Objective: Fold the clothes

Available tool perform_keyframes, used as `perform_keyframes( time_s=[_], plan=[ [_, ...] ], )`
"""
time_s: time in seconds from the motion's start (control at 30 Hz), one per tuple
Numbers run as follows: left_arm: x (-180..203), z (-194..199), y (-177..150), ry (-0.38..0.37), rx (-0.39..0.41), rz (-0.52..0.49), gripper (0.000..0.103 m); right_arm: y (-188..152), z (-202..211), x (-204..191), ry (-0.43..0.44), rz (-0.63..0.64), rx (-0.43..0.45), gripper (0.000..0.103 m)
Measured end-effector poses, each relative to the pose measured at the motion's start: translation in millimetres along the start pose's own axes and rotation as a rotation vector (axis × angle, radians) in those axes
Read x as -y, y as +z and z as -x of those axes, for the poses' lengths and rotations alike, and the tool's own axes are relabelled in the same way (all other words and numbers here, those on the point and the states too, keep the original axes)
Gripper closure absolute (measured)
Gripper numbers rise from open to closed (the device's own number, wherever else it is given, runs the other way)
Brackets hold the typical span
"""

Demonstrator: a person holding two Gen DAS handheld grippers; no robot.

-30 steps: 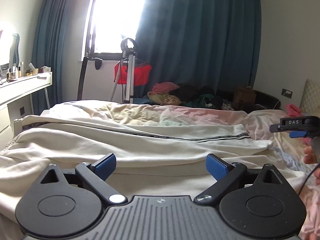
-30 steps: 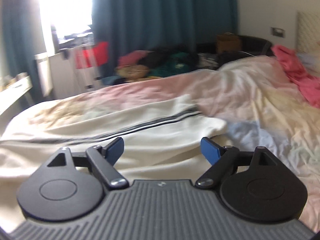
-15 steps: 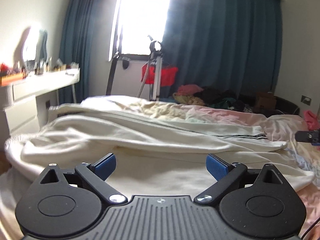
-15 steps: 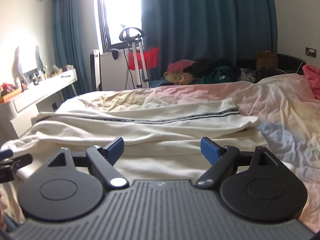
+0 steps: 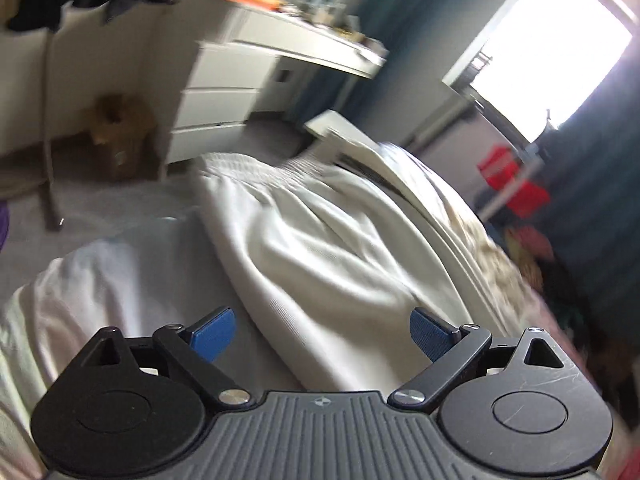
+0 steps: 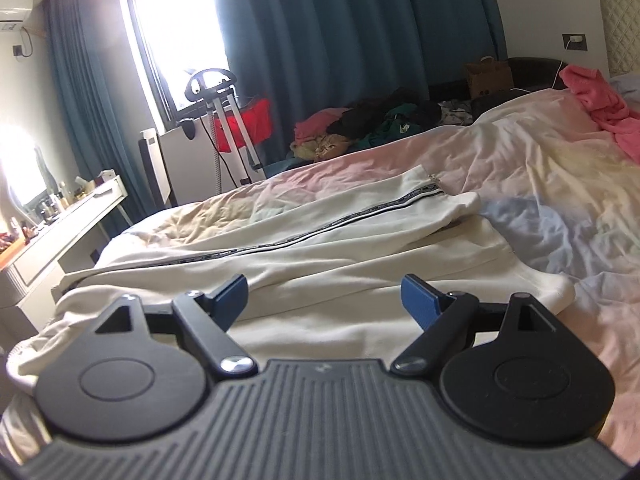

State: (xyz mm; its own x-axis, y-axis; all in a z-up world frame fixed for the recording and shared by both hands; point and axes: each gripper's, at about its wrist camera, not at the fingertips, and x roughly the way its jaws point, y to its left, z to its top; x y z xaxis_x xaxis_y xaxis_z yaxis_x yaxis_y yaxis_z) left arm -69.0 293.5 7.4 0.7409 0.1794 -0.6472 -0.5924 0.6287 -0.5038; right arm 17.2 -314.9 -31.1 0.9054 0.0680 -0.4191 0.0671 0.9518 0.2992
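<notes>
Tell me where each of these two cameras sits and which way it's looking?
Left wrist: on the left gripper, tilted, looking over the cream trousers' waistband toward white drawers; only its open jaws show.
Right wrist: on the right gripper, looking across the bed along the cream trousers toward the blue curtains; only its open jaws show.
Shared: the trousers, window, curtains.

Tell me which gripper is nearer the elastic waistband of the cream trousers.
Left. The left gripper faces the gathered waistband just ahead of its open jaws; the right gripper hovers farther along the legs, toward the cuffs.
</notes>
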Motion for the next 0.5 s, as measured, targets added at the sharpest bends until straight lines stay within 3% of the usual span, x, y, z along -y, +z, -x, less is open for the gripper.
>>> perform_keyframes(
  time_s=[0.17, 0.23, 0.3, 0.37, 0.47, 0.5],
  plan=[
    [-33.9, -49.6, 37.0, 0.088, -0.078, 0.241, 0.013, 3.8, -9.5, 11.7, 0.016, -0.056, -0.037, 0.018],
    [-37.5, -63.3, 43.9, 0.165, -0.066, 0.252, 0.021, 7.1, -11.4, 23.0, 0.011, -0.101, -0.042, 0.018],
    [-40.2, -74.2, 49.2, 0.231, -0.036, 0.255, 0.021, 11.2, -12.7, 38.3, -0.003, -0.157, -0.045, 0.018],
    [-42.4, -82.9, 51.3, 0.218, -0.015, 0.258, 0.022, 14.4, -13.5, 58.6, -0.021, -0.225, -0.041, 0.018],
    [-41.6, -99.3, 51.3, 0.17, -0.003, 0.252, 0.031, 17.9, -14.7, 90.6, -0.063, -0.327, -0.031, 0.018],
    [-37.3, -104.0, 49.6, 0.183, -0.006, 0.213, 0.041, 18.6, -15.2, 101.0, -0.082, -0.363, -0.028, 0.018]
  ],
)
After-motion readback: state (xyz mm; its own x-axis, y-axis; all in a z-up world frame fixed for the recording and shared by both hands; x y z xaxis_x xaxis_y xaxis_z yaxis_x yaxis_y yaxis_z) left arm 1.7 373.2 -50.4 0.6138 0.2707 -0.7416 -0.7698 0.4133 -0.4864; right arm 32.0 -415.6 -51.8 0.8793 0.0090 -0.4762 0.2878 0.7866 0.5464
